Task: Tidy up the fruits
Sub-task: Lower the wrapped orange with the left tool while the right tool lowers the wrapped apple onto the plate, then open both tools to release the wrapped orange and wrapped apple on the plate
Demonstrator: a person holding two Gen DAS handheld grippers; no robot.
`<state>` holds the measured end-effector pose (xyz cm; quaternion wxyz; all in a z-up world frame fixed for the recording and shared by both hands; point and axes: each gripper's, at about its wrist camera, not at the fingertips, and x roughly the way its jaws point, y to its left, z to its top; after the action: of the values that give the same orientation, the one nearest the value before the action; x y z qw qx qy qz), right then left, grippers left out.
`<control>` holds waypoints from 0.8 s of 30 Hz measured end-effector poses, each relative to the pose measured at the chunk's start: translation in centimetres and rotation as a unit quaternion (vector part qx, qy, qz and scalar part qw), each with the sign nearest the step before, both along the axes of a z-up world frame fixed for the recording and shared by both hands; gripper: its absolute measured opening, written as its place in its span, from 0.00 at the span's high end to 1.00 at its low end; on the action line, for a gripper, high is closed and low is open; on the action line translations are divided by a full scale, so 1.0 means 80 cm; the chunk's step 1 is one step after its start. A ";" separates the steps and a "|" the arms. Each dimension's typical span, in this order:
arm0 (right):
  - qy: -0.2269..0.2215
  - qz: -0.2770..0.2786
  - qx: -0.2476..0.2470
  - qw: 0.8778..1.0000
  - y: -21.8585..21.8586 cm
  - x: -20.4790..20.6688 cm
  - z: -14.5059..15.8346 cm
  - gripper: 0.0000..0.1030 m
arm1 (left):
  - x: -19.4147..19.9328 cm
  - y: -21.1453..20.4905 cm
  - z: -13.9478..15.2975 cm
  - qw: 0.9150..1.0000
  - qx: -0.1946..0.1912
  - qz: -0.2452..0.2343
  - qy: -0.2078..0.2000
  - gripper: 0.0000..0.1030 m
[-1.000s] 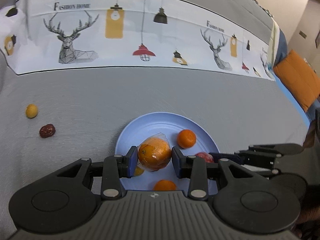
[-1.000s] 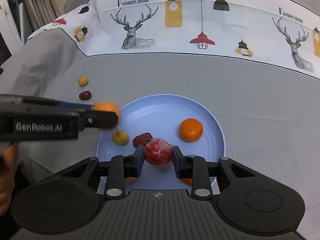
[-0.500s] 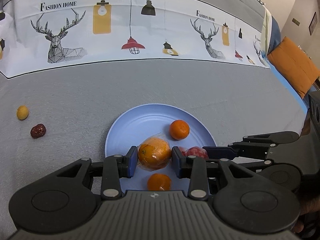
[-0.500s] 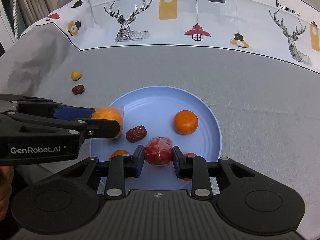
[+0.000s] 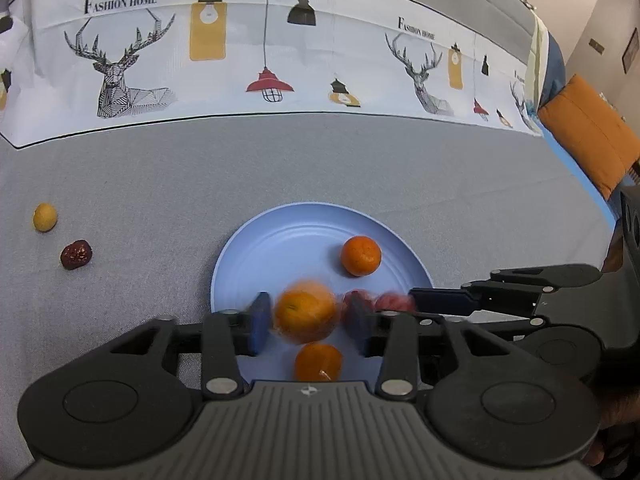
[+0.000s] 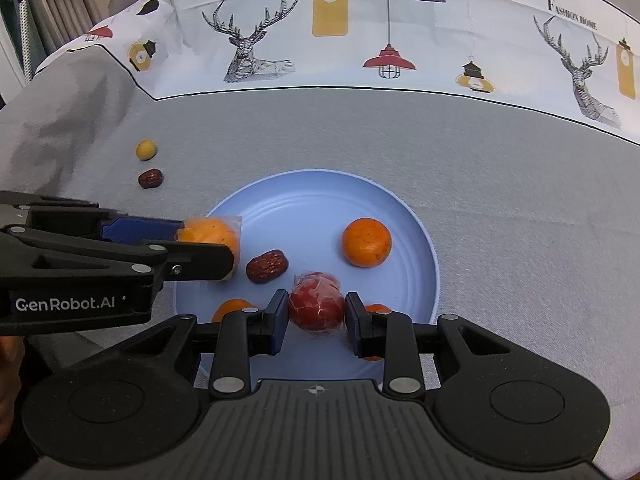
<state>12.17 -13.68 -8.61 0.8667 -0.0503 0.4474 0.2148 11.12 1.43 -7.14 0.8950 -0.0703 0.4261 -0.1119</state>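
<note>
A light blue plate [image 5: 288,236] [image 6: 416,216] lies on the grey cloth. My left gripper [image 5: 308,322] has just opened over the plate; a wrapped orange [image 5: 306,316] [image 6: 212,236] sits blurred between its spread jaws with gaps on both sides. My right gripper [image 6: 316,316] is opening around a wrapped red fruit [image 6: 316,306] [image 5: 394,302] low over the plate, with small gaps at the pads. On the plate lie a loose orange [image 6: 366,242] [image 5: 360,255], a red date [image 6: 267,266] and small oranges [image 5: 318,362] [image 6: 232,308].
A small yellow fruit [image 5: 45,217] [image 6: 145,149] and a red date [image 5: 76,255] [image 6: 150,178] lie on the cloth left of the plate. A white printed band [image 5: 280,48] crosses the back. An orange cushion [image 5: 592,140] is at far right.
Both grippers moved further over the plate and lowered. The left jaws have spread apart from the wrapped orange, which now blurs. The right jaws have widened slightly around the red fruit.
</note>
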 end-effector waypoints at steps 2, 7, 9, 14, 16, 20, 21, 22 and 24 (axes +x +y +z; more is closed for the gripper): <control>-0.003 -0.013 -0.001 1.000 -0.003 0.001 0.001 0.42 | -0.001 0.002 0.003 1.000 -0.002 0.004 -0.005 0.44; -0.005 -0.025 0.000 1.000 -0.006 0.003 0.002 0.32 | -0.001 0.004 0.003 1.000 -0.001 0.008 -0.005 0.43; -0.006 -0.025 0.000 1.000 -0.006 0.002 0.002 0.32 | -0.002 0.004 0.004 1.000 0.000 0.008 -0.006 0.43; -0.005 -0.027 0.001 1.000 -0.006 0.003 0.003 0.32 | -0.003 0.004 0.005 1.000 0.001 0.010 -0.009 0.43; -0.006 -0.027 0.001 1.000 -0.006 0.002 0.003 0.32 | -0.003 0.005 0.006 1.000 0.002 0.011 -0.010 0.43; -0.006 -0.028 0.001 1.000 -0.007 0.002 0.002 0.32 | -0.004 0.004 0.007 1.000 0.003 0.011 -0.010 0.43; -0.006 -0.028 0.001 1.000 -0.006 0.002 0.002 0.32 | -0.004 0.004 0.007 1.000 0.002 0.011 -0.010 0.43; -0.006 -0.028 0.001 1.000 -0.007 0.002 0.002 0.32 | -0.004 0.004 0.007 1.000 0.002 0.012 -0.010 0.43; -0.006 -0.028 0.001 1.000 -0.007 0.002 0.002 0.32 | -0.004 0.005 0.008 1.000 0.002 0.012 -0.010 0.43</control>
<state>12.34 -14.22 -8.42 0.8751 -0.0381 0.4432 0.1906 10.81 1.80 -6.53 0.9008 -0.0725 0.4162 -0.1008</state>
